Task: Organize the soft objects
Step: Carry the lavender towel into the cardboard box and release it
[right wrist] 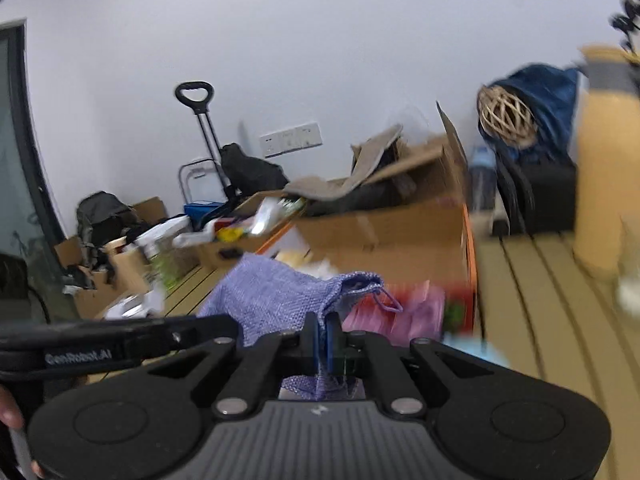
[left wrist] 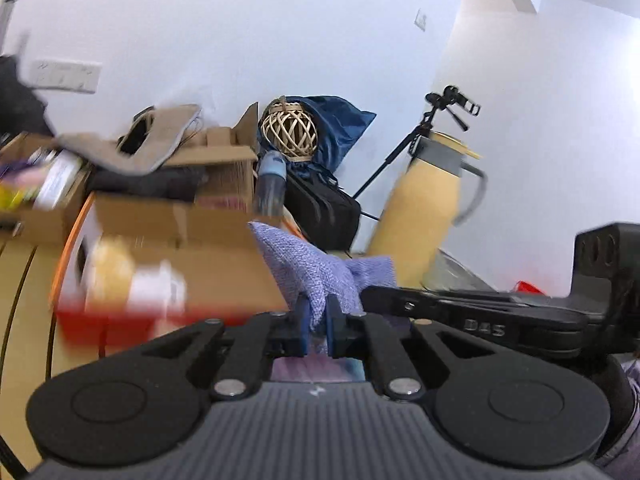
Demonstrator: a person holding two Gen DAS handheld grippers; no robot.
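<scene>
Left gripper (left wrist: pixel 318 320): fingers closed down on a fold of the lavender woven pouch (left wrist: pixel 316 276); blue pads press the cloth from both sides.
Right gripper (right wrist: pixel 325 334): fingers pinched tight on the same lavender woven pouch (right wrist: pixel 280 300), near its gathered mouth.
Pouch position: held up between the two grippers, clear of the table (right wrist: pixel 532 304); a purple drawstring (right wrist: pixel 388 300) loops out on its right side in the right view.
Hard to make out: both views are motion-blurred. A yellow-and-white item over a red container (left wrist: pixel 108 320) in the left view cannot be identified. Pink and red items (right wrist: pixel 400 312) behind the pouch in the right view are smeared; their kind cannot be told.
Cut off: the tan thermos jug (left wrist: pixel 428 216) is whole in the left view, cropped at the right edge in the right view.
Obstructions: each gripper body fills the lower part of its own view and hides the pouch's underside.
Surroundings: open cardboard boxes (left wrist: pixel 224 236), a wicker ball (left wrist: pixel 290 132) against blue fabric (left wrist: pixel 336 124), and a black case (left wrist: pixel 324 208).
Left view only: a tripod (left wrist: pixel 420 136) at the wall.
Right view only: a trolley handle (right wrist: pixel 194 98), a backpack (right wrist: pixel 102 216), a wall socket strip (right wrist: pixel 290 138), and a person's fingertip (right wrist: pixel 8 412) at the left edge.
</scene>
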